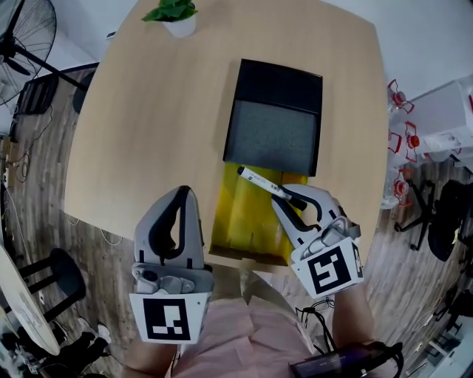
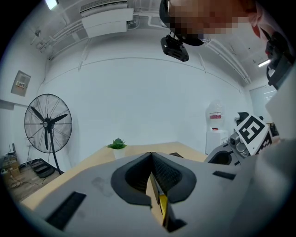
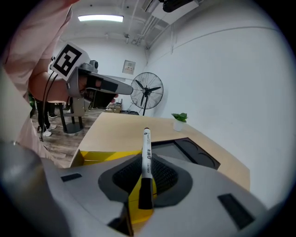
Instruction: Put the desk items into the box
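**Head view.** A pale wooden desk (image 1: 148, 111) carries a potted plant (image 1: 174, 15) at its far edge. A black tray (image 1: 275, 118) with a grey inside lies near the middle. An open yellow box (image 1: 240, 218) sits just in front of the tray, at the near edge of the desk. The left claw (image 1: 181, 196) hangs over the near edge, left of the box, with its jaws together. The right claw (image 1: 293, 201) is over the right side of the box and grips a marker (image 1: 267, 187). The marker slants up and to the left, with its white barrel over the far end of the box. A fan (image 1: 22, 37) stands on the floor at the far left.

**Left gripper view.** The left claw (image 2: 151, 156) is closed with its two pads meeting, and nothing is held between them. A sliver of yellow shows through the slit below. Beyond are the desk (image 2: 92, 159), the plant (image 2: 117, 144) and the fan (image 2: 46, 122). The right claw (image 2: 240, 139) is off to the right.

**Right gripper view.** The right claw (image 3: 144, 163) is clamped on the marker (image 3: 146, 146) near its black cap. The cap points toward the camera and the white barrel sticks out past the jaw tips. The box (image 3: 99, 157) lies below, with the tray (image 3: 185, 150) behind it. The plant (image 3: 179, 118) and fan (image 3: 147, 92) are farther back, and the left claw (image 3: 99, 85) is at the upper left.
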Available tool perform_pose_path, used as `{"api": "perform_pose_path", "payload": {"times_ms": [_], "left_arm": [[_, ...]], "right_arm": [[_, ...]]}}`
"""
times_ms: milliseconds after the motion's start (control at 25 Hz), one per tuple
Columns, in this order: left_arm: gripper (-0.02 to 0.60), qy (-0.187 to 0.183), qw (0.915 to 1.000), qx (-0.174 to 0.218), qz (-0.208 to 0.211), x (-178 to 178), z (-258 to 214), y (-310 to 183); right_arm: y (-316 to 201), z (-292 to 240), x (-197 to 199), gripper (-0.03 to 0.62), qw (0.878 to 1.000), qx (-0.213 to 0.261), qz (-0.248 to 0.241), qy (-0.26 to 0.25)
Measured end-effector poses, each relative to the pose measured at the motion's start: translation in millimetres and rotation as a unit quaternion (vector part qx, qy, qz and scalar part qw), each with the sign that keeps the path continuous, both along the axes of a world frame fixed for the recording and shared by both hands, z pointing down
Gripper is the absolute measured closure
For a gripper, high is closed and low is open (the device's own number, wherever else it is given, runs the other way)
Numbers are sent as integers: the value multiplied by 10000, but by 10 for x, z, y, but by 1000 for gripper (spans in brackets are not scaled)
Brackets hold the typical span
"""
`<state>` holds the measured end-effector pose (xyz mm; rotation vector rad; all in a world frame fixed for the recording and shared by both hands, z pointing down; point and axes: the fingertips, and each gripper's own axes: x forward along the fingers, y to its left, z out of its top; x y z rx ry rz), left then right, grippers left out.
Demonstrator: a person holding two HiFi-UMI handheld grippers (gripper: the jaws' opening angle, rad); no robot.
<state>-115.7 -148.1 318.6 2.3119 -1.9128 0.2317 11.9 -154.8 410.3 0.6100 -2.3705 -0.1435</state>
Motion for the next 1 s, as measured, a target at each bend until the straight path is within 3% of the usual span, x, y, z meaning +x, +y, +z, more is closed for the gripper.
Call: {"api": "perform_pose_path", "payload": {"times_ms": [240, 600, 1000], "left_arm": [[571, -40, 9999, -147, 68, -24, 91, -64], [571, -18, 9988, -472, 155, -37, 359, -127], [571, 95, 9976, -641, 235, -33, 564, -278]], "right_arm": [[73, 315, -16, 526, 9995, -315, 36, 18], [121, 708, -4, 526, 9971, -625, -25, 429], [103, 842, -27, 526, 9921, -922, -2, 854]]}}
